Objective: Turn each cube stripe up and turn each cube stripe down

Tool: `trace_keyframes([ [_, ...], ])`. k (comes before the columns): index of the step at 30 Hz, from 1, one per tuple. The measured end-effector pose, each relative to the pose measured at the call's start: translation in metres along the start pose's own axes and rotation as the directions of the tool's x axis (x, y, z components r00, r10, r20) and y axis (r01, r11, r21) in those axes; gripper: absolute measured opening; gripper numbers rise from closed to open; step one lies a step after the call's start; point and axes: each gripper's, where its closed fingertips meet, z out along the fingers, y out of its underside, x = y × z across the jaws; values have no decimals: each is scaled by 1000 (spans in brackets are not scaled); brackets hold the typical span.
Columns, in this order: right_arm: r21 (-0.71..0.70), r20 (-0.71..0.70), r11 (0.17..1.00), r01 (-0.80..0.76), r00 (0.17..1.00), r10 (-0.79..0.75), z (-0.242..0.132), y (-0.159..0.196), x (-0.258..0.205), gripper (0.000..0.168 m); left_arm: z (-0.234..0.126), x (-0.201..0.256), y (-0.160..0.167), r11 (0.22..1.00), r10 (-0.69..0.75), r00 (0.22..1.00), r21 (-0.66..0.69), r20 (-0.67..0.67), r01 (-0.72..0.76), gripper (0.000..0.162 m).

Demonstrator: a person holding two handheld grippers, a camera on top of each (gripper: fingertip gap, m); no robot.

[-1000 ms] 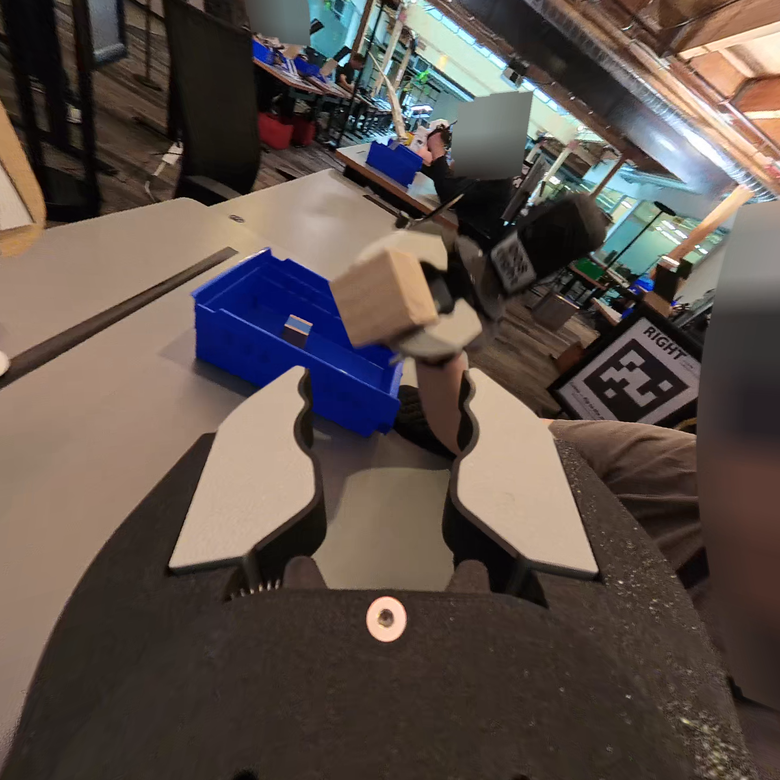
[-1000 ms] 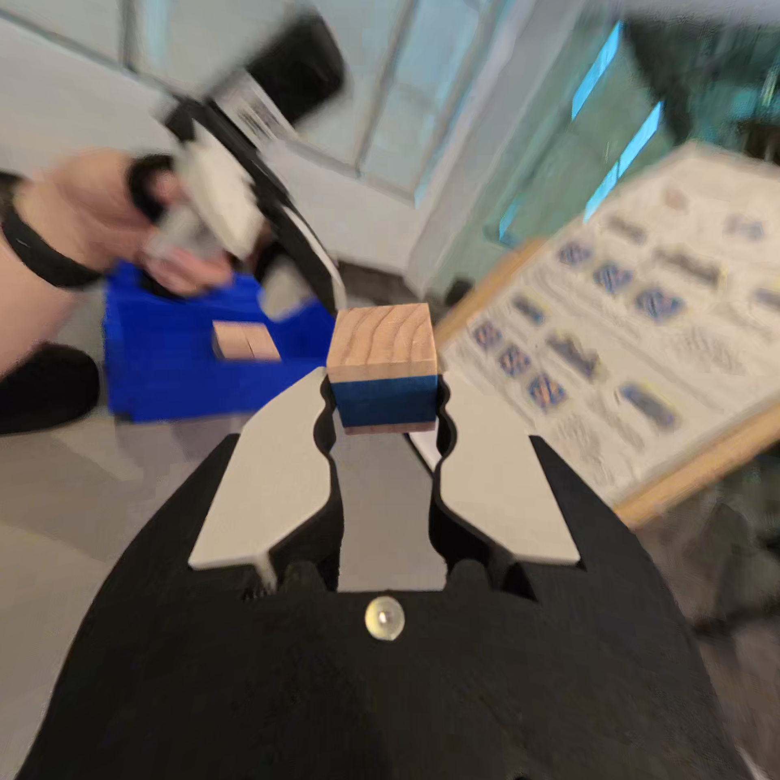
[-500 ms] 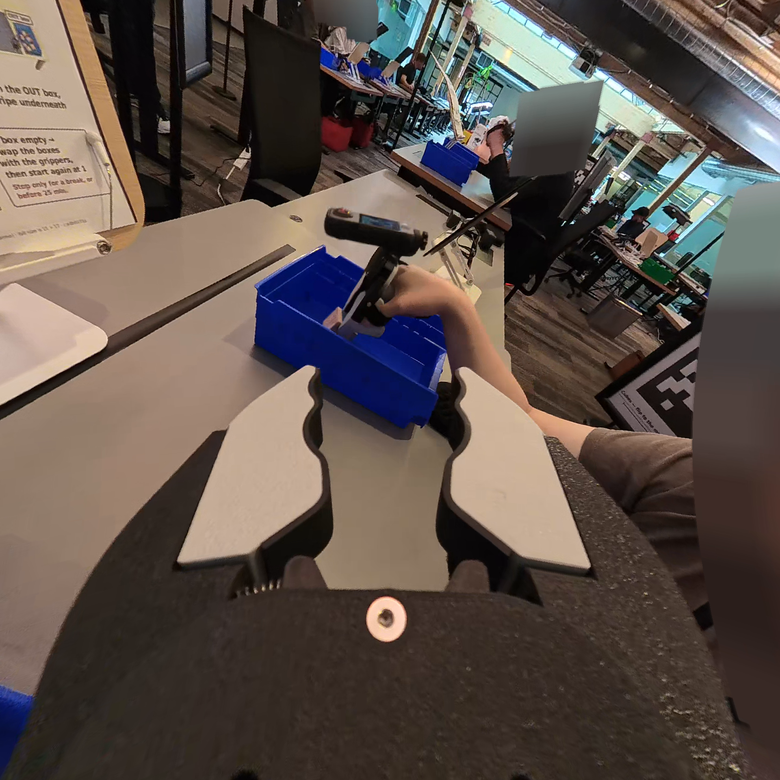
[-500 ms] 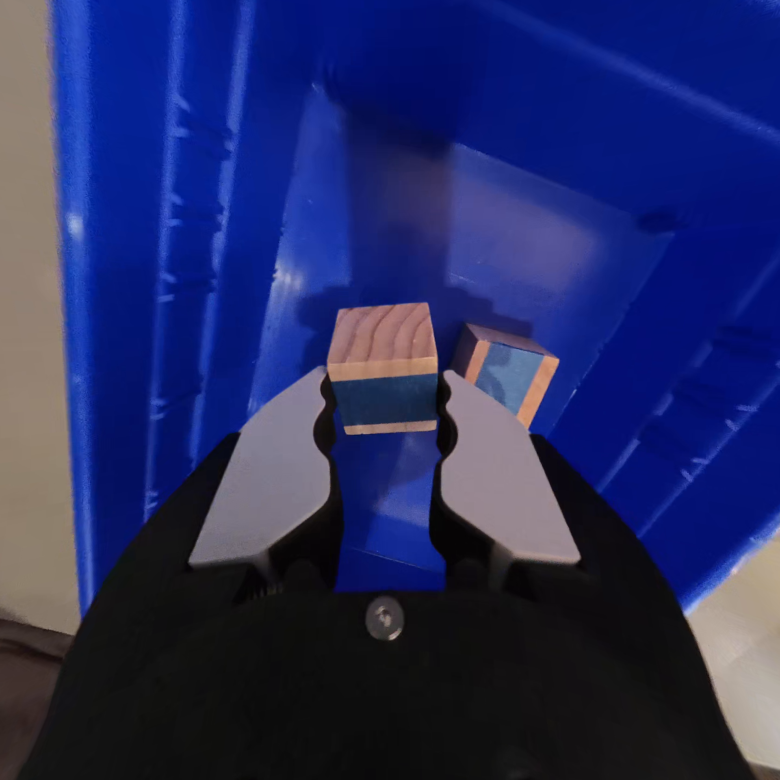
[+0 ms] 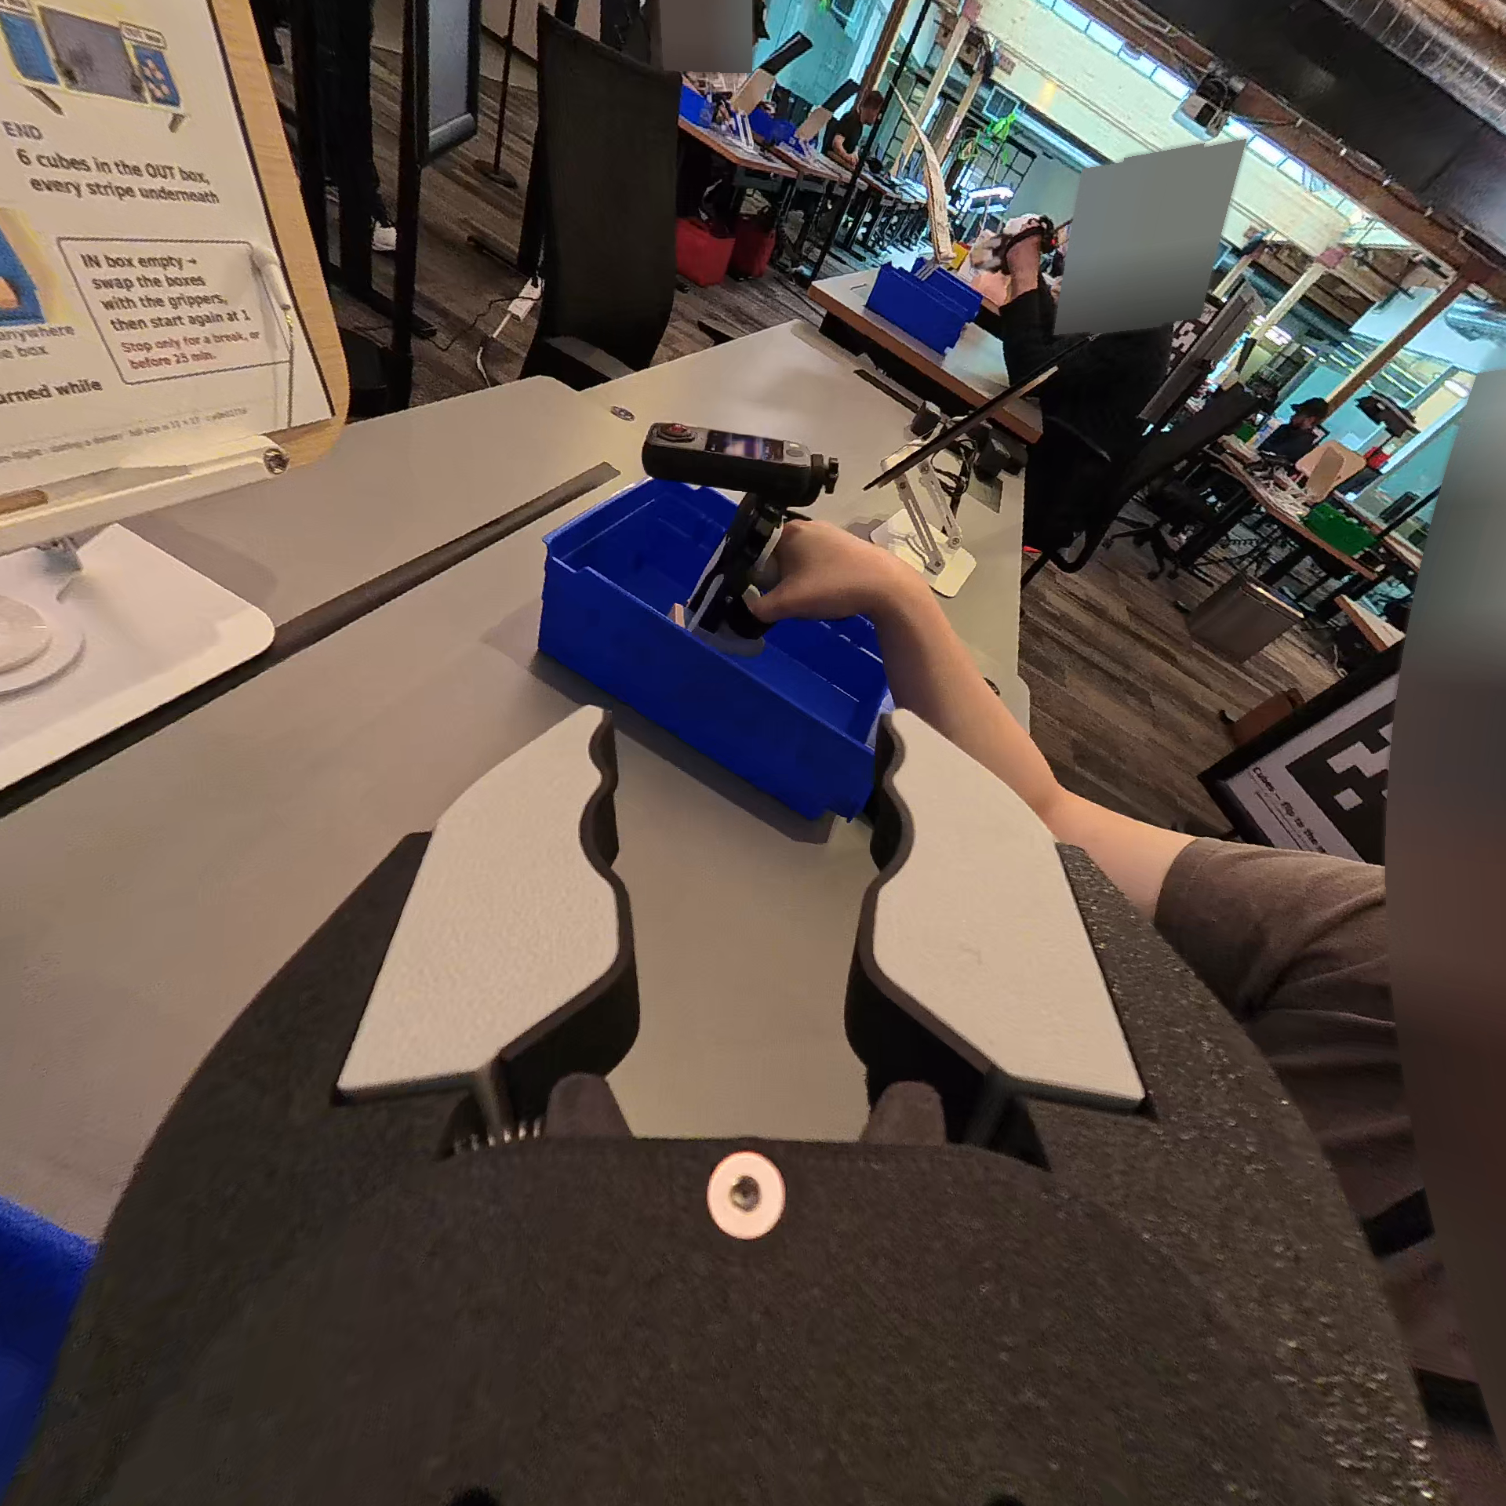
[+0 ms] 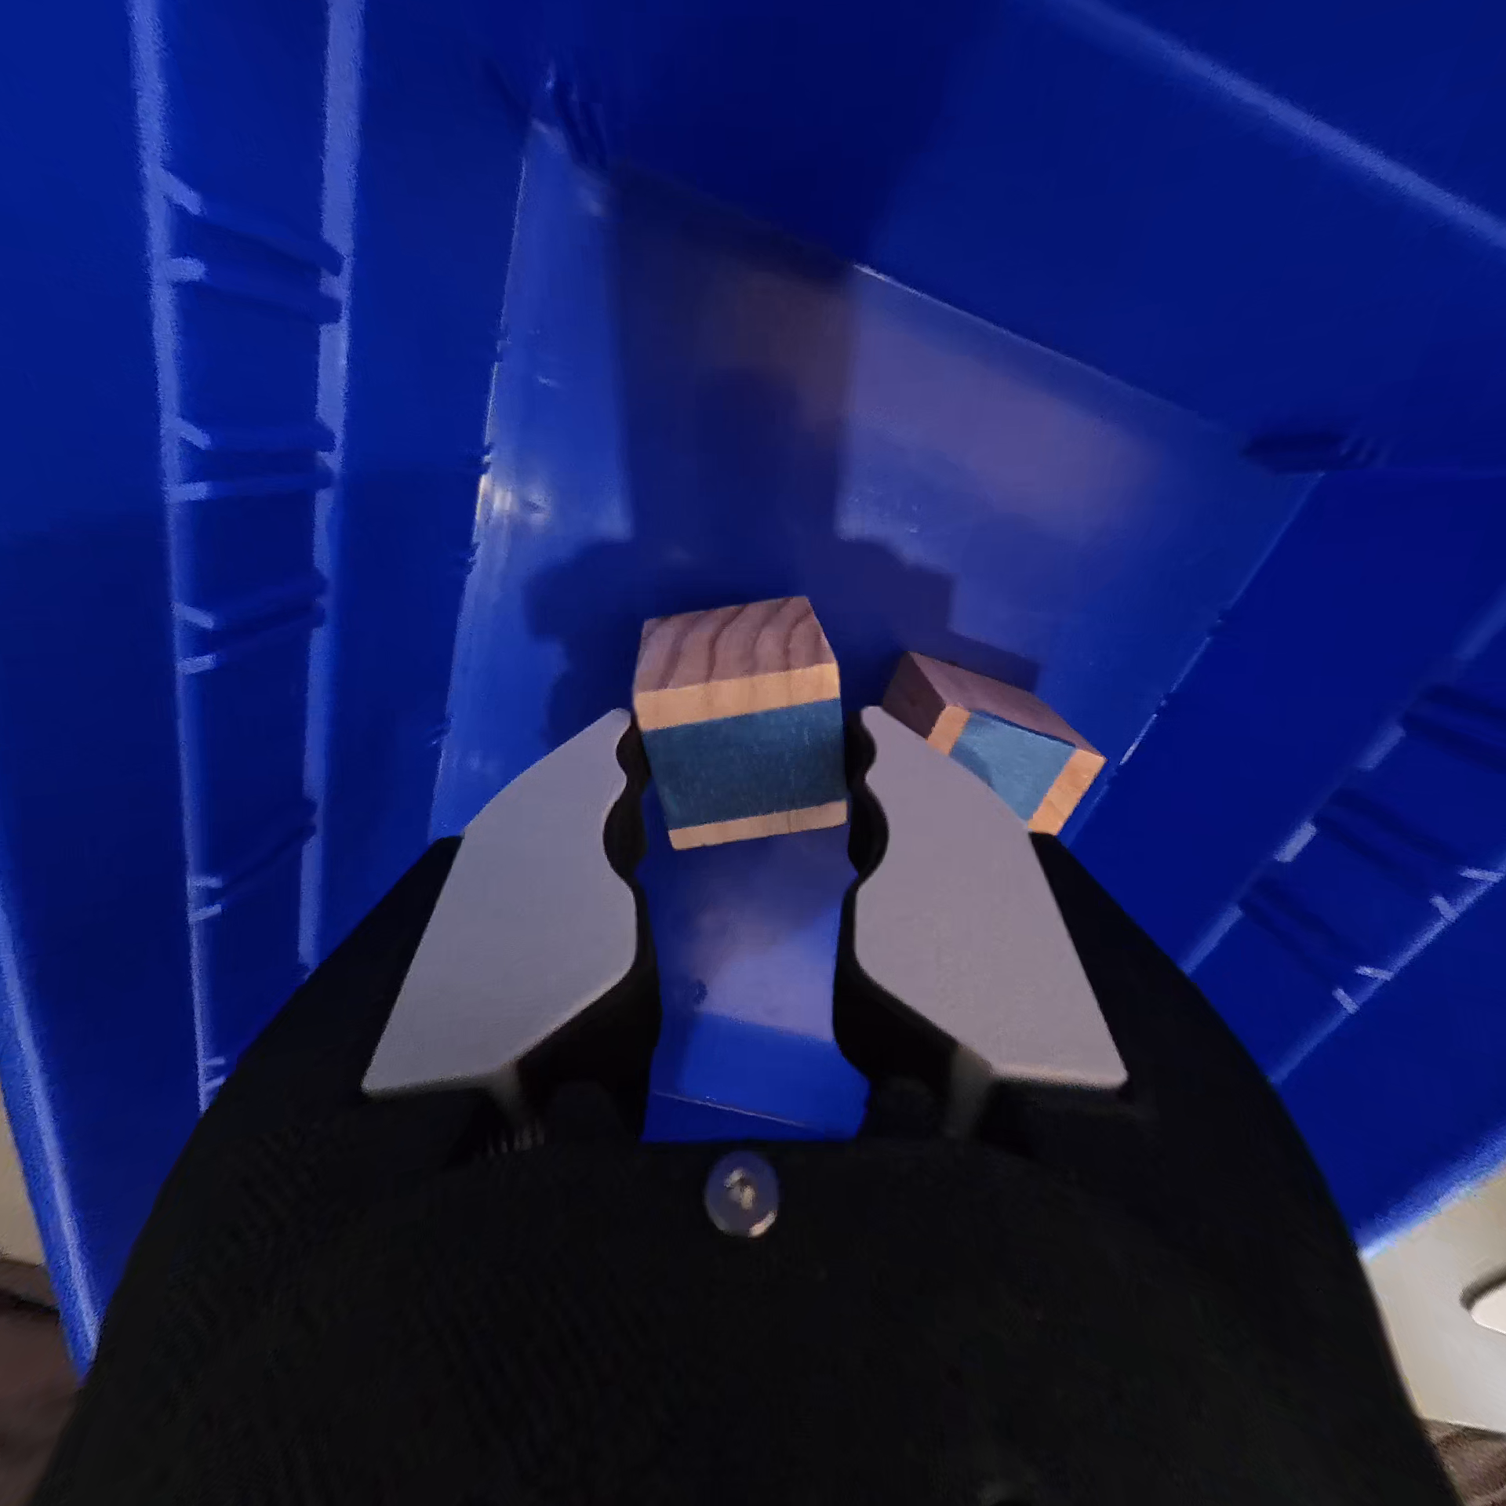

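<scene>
Inside the blue bin (image 6: 244,570), the cube (image 6: 737,725) sits between your right gripper (image 6: 740,766) fingers, pinched at its two side faces near the fingertips. Its blue stripe faces the wrist camera; a plain wood-grain face lies beyond it, toward the bin floor. Whether the cube already rests on the floor cannot be told from this angle.

A second cube (image 6: 998,737) lies just beside it to the right, tilted, its own stripe showing. The two are near but apart. That gap is the relation to watch: in my judgement, any release or roll toward the right risks knocking the neighbour, so set down straight ahead or bias left, where the floor is free.

A cube has no long axis; the stripe band runs across, from finger to finger. As held, the stripe lies neither toward the floor nor away from it, as far as the view shows.

Your left gripper (image 5: 741,782) hangs over the grey table (image 5: 204,815), well short of the bin (image 5: 733,701), jaws spread and holding nothing. The right is plainly the nearer.

A printed instruction board (image 5: 138,228) stands at the table's far left, and a framed square-code placard (image 5: 1336,782) sits at the right; their wording is not reported here. No brand marks are legible.
</scene>
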Motion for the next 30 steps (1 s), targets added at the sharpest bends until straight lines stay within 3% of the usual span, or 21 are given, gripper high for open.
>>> trace_keyframes([
  [5, 173, 7, 984, 37, 999, -39, -37, -15, -6, 60, -22, -5, -6, 999, 12, 999, 35, 52, -14, 62],
  [8, 332, -35, 942, 53, 998, -44, -76, -23, -3, 59, -57, -38, 3, 1000, 16, 962, -10, 271, -13, 57],
  [10, 445, -22, 894, 52, 999, -47, -103, -29, -6, 59, -99, -88, 27, 992, 3, 814, -103, 581, 71, 55],
  [12, 531, -5, 846, 53, 998, -59, -123, -33, -10, 59, -140, -121, 55, 969, -2, 650, -160, 760, 190, 53],
  [15, 582, -6, 810, 71, 997, -83, -136, -36, -14, 58, -160, -142, 94, 909, -57, 593, -204, 803, 363, 50],
  [21, 549, -22, 830, 94, 995, -98, -125, -36, -13, 58, -172, -188, 162, 734, -20, 474, -309, 880, 605, 53],
  [24, 543, -23, 833, 103, 994, -107, -122, -37, -14, 58, -171, -201, 181, 689, -56, 477, -312, 877, 654, 50],
  [30, 533, -27, 837, 123, 991, -128, -118, -39, -18, 59, -200, -213, 196, 651, -28, 371, -265, 928, 712, 48],
])
